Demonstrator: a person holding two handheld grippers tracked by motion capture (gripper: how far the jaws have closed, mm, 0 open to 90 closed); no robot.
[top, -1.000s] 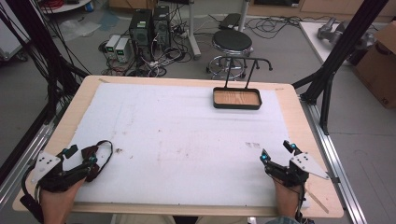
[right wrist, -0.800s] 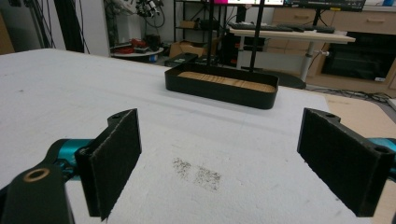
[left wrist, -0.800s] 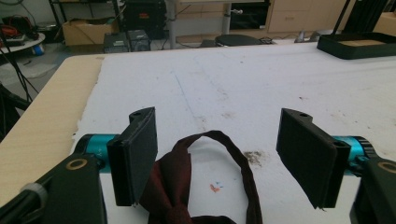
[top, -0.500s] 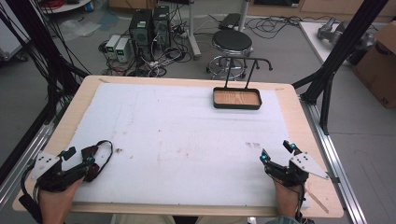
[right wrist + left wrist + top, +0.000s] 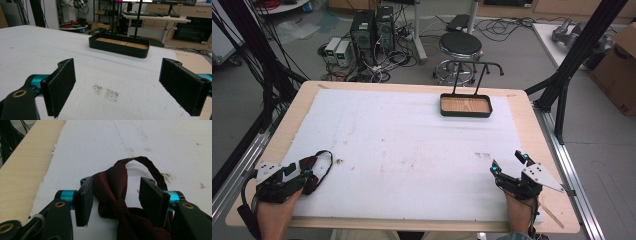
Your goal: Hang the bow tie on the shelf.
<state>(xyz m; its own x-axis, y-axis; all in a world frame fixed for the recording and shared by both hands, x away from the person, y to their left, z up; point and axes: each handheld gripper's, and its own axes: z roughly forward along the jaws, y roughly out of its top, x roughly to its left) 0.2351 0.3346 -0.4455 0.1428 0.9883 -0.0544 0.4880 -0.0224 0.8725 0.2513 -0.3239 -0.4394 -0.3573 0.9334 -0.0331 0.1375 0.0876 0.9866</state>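
A dark red cloth band [image 5: 117, 182], knotted into a loop, lies on the white foam mat at the near left [image 5: 319, 167]. My left gripper [image 5: 116, 187] straddles it, and its jaws have just been closing. One pad touches the cloth, while the other pad [image 5: 150, 195] stands a little off it, so nothing is pinched. In the high view this left gripper [image 5: 307, 167] sits near the table's front left corner. My right gripper [image 5: 508, 162] rests at the front right, jaws wide open with nothing between them [image 5: 117, 82].
A black tray [image 5: 465, 114] with a wooden floor and a tall wire handle stands at the back right of the mat, also ahead of the right gripper [image 5: 117, 48]. Small brown stains mark the white mat [image 5: 412, 145]. A stool [image 5: 460, 45] stands behind the table.
The left gripper's jaws have come closer together around the cloth band. The right gripper has not moved.
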